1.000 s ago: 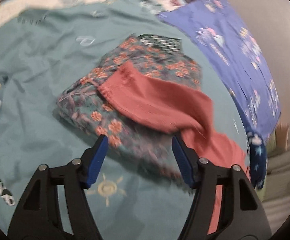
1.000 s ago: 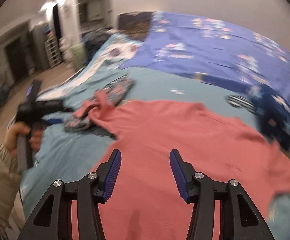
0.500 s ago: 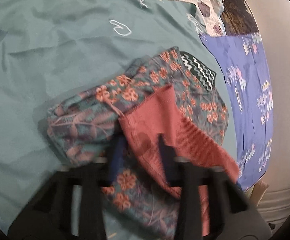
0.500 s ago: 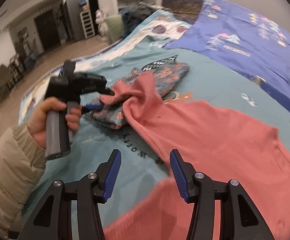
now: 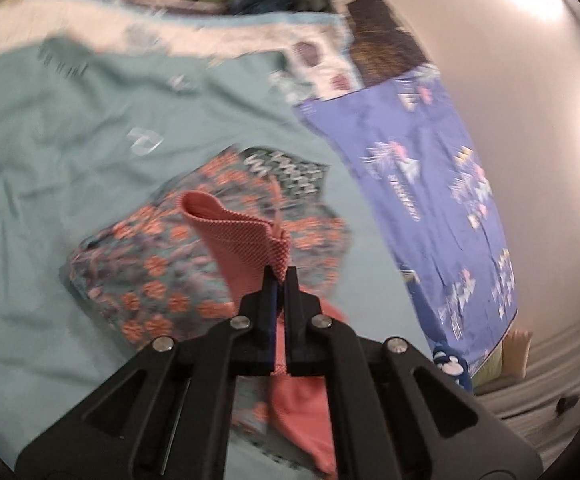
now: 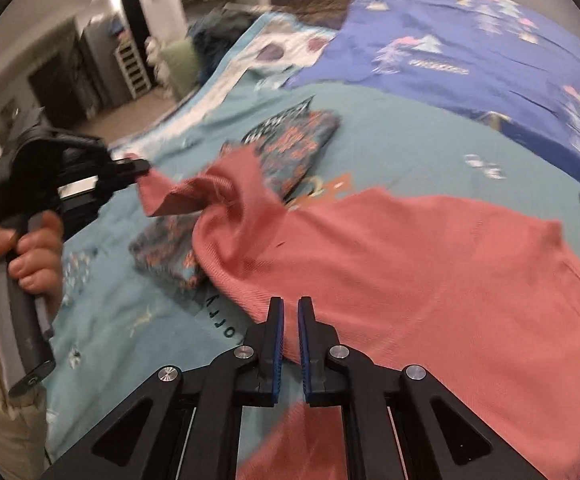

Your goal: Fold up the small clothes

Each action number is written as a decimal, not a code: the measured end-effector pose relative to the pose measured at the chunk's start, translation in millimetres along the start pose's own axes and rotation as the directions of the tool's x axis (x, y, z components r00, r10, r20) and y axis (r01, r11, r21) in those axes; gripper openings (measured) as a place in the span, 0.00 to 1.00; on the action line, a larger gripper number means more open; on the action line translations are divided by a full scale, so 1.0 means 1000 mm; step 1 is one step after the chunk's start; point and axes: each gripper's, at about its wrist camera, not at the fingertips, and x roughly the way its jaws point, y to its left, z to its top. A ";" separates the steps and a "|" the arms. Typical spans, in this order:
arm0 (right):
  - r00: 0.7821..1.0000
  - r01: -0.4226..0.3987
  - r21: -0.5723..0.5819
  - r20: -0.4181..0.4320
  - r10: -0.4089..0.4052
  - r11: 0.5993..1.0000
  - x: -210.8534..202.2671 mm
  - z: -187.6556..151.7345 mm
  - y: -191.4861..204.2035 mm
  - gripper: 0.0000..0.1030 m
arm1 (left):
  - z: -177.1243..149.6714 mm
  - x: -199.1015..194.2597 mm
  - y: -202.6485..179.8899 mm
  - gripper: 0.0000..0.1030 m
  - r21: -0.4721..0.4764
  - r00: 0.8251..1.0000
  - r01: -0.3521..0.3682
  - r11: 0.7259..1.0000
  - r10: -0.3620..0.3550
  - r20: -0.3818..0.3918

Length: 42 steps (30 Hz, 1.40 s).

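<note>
A coral ribbed shirt [image 6: 410,264] lies spread on the teal bed sheet [image 6: 410,148]. Its sleeve [image 5: 238,236] is drawn up off a folded floral garment [image 5: 158,272], with my left gripper [image 5: 281,270] shut on the cuff. In the right wrist view that left gripper [image 6: 142,168] hangs at the left, pulling the sleeve taut above the floral garment [image 6: 294,148]. My right gripper [image 6: 290,304] is shut on the shirt's near side edge, with coral cloth between its blue pads.
A violet patterned duvet [image 6: 470,40] covers the bed's far right side and meets the wall [image 5: 530,60]. A person's hand [image 6: 30,264] and beige sleeve hold the left gripper's handle. Beyond the bed's left edge lie a floor and shelving [image 6: 130,64].
My left gripper came down on the sleeve cuff, shut on it and lifted it off the floral garment. My right gripper sank to the shirt's near edge and went from open to shut.
</note>
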 end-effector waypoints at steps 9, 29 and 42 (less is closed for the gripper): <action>0.996 -0.018 0.073 0.094 0.011 0.997 -0.067 -0.022 -0.044 0.08 | -0.037 -0.043 -0.162 0.03 0.423 0.992 0.078 0.903 -0.113 0.059; 0.995 0.012 0.487 0.085 -0.061 0.873 -0.165 -0.154 -0.260 0.14 | -0.357 0.009 -0.268 0.20 0.890 0.945 0.263 0.374 0.086 -0.315; 0.982 -0.191 0.625 0.124 0.145 0.757 -0.123 -0.123 -0.294 0.43 | -0.222 -0.029 -0.157 0.67 0.884 0.987 -0.103 0.456 0.157 0.034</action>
